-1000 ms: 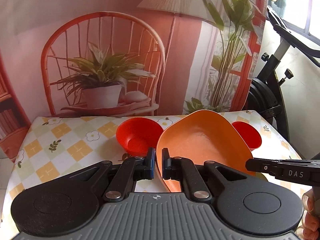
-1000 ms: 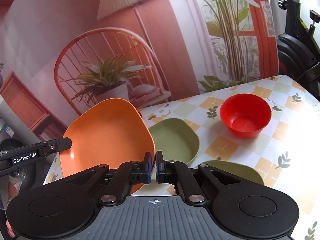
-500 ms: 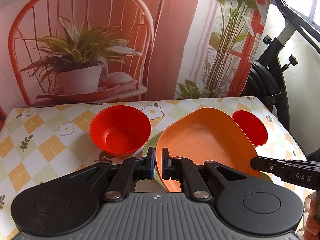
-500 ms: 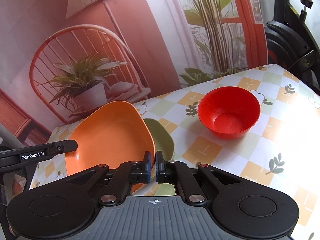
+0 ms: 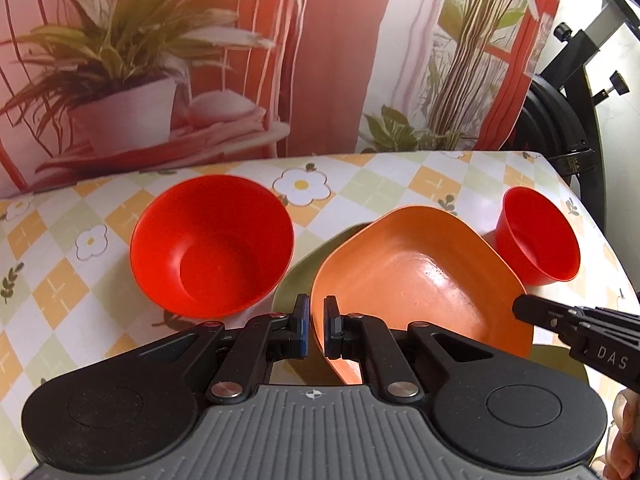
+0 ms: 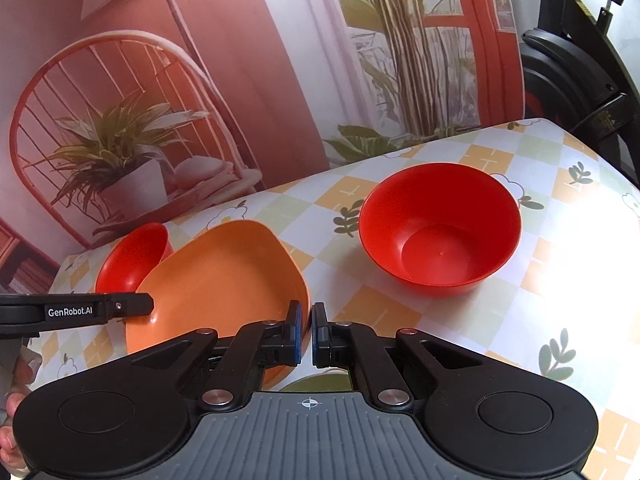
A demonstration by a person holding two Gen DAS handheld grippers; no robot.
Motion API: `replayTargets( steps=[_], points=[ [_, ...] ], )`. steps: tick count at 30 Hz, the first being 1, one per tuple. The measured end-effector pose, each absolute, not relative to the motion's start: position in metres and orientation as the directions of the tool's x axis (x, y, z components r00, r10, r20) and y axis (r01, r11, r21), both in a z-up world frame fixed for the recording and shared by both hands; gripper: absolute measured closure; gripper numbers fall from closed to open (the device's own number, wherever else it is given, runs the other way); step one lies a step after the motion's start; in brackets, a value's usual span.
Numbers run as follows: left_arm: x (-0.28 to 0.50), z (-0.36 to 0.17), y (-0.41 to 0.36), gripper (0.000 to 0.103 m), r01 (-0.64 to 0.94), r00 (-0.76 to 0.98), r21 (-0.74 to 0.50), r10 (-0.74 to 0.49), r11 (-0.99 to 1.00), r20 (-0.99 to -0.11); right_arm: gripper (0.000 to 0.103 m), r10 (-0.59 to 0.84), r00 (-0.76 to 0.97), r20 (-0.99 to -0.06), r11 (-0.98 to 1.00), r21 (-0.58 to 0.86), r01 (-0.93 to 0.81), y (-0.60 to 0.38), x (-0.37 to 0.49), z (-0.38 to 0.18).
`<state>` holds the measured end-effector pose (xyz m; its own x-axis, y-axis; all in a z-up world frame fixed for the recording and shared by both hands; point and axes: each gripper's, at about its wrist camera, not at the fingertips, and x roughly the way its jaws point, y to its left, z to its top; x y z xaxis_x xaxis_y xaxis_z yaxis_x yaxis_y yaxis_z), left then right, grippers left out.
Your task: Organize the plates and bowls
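Both grippers clamp one orange plate (image 5: 416, 280) by opposite rims: left gripper (image 5: 316, 330) fingers closed on its 7 o'clock edge, right gripper (image 6: 306, 334) fingers on the other. The plate sits over a green plate (image 5: 296, 280) on the table (image 6: 540, 280), red bowls at 10 o'clock (image 5: 212, 244) and 2 o'clock (image 5: 536, 236).

Both my feeds are bright with daylight from the right: the counter (image 6: 592, 264) washes out to white glare at the right edge of my right wrist view, and the orange plate (image 5: 416, 280) carries a glossy highlight. Fisheye bending curves the edges. The backdrop (image 5: 200, 60) looks soft and slightly smeared in my left wrist view.
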<state>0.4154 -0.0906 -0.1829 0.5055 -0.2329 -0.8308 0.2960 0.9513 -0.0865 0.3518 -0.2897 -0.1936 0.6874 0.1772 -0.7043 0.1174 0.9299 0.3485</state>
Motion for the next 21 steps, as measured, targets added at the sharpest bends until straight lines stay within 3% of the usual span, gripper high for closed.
replayTargets(
  steps=[21],
  points=[
    [0.421,-0.194,-0.090,0.095,0.281,0.535,0.022,-0.138,0.959,-0.834,0.099,0.172,0.677,-0.715,0.951,0.299,0.074,-0.269,0.366,-0.205]
  ],
)
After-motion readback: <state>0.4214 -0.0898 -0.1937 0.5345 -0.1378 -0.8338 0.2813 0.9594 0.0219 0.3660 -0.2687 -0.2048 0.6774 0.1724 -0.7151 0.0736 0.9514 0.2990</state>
